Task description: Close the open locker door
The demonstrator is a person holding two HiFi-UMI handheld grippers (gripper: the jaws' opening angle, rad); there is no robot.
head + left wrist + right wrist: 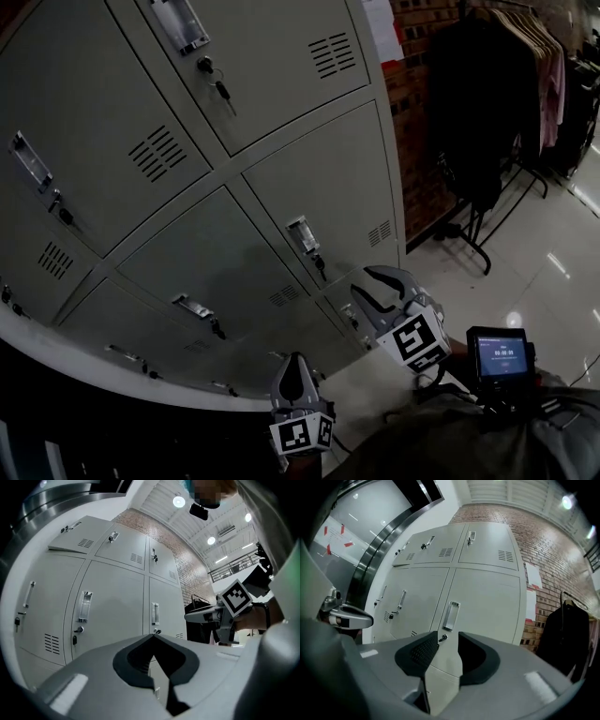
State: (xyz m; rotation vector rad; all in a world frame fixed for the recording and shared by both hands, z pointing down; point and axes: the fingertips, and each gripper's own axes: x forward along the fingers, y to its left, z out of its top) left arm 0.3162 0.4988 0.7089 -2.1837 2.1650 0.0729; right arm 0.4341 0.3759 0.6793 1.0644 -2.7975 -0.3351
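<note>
A bank of grey metal lockers (pixel 234 169) with handles, keys and vent slots fills the head view, and every door there lies flush. In the left gripper view one top-row door (pixel 75 536) at the upper left seems to stand out at an angle. My left gripper (pixel 298 364) is low in the middle, level, with its jaws shut and holding nothing (pixel 153 638). My right gripper (pixel 375 286) is a little farther right, close to the lower lockers. It stands open with nothing between its pads (pixel 448 634) and faces a door with a recessed handle (pixel 451 616).
A brick wall (pixel 422 103) stands right of the lockers. Beyond it a clothes rack with dark garments (pixel 487 103) stands on a glossy tiled floor (pixel 544 272). A small lit screen (pixel 502 356) is mounted behind the right gripper.
</note>
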